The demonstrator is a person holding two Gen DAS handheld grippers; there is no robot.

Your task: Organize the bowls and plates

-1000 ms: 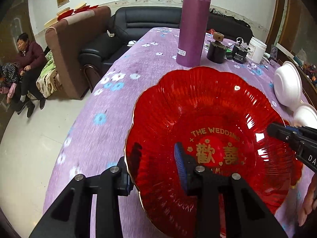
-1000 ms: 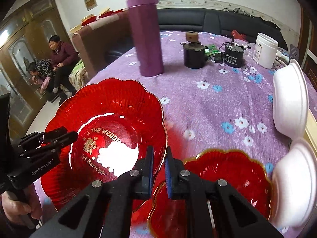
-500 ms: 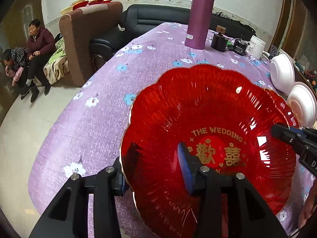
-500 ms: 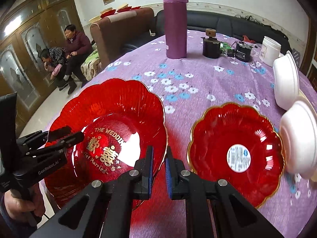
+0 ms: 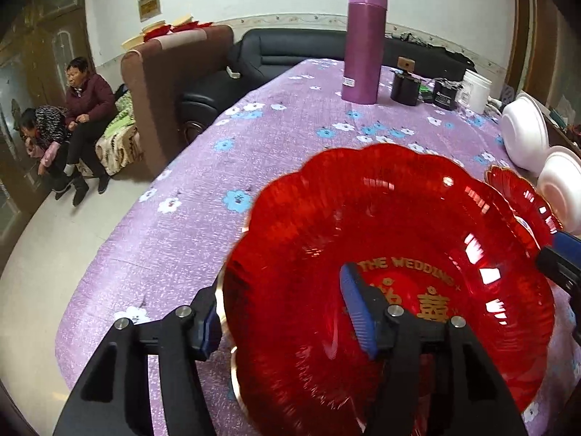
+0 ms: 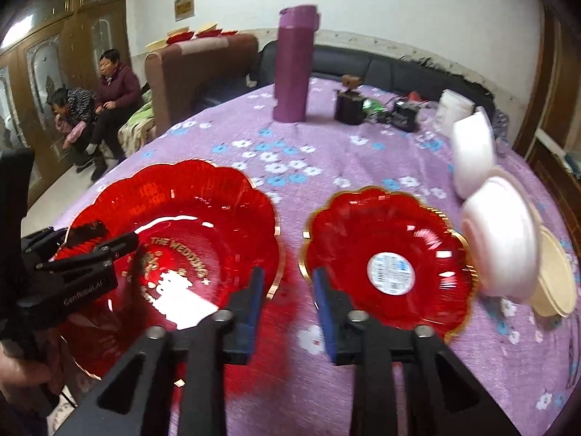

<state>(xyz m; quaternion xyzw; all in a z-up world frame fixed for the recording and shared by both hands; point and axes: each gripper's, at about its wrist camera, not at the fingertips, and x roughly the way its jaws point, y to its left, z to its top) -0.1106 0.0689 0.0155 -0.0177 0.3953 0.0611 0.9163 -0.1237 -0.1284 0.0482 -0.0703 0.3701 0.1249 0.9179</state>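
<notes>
A large red scalloped plate [image 5: 417, 239] lettered "THE WEDDING" lies at the table's near edge. My left gripper [image 5: 283, 318] straddles its left rim, one finger outside and one over the bowl. Its jaws are opening and the pads stand off the rim. My right gripper [image 6: 288, 290] is at the plate's [image 6: 181, 218] right rim, jaws opening, pads not pressing on it. A smaller red plate [image 6: 388, 254] with a white sticker lies just right of it. The left gripper [image 6: 109, 234] shows at the far left of the right wrist view. The right gripper [image 5: 561, 254] shows at the right edge of the left wrist view.
Two white bowls [image 6: 472, 152] [image 6: 501, 236] lean on edge at the right, by a cream dish [image 6: 555, 276]. A purple flask [image 6: 294, 65], black jars [image 6: 348, 105] and a white tub [image 6: 454, 109] stand at the back. Two people [image 5: 83, 109] sit at far left beyond the table [image 5: 203, 200].
The big plate has come off the smaller one toward the table's near left edge. Both grippers drew back with it. Both pairs of jaws have spread, and the right one has let go of the rim.
</notes>
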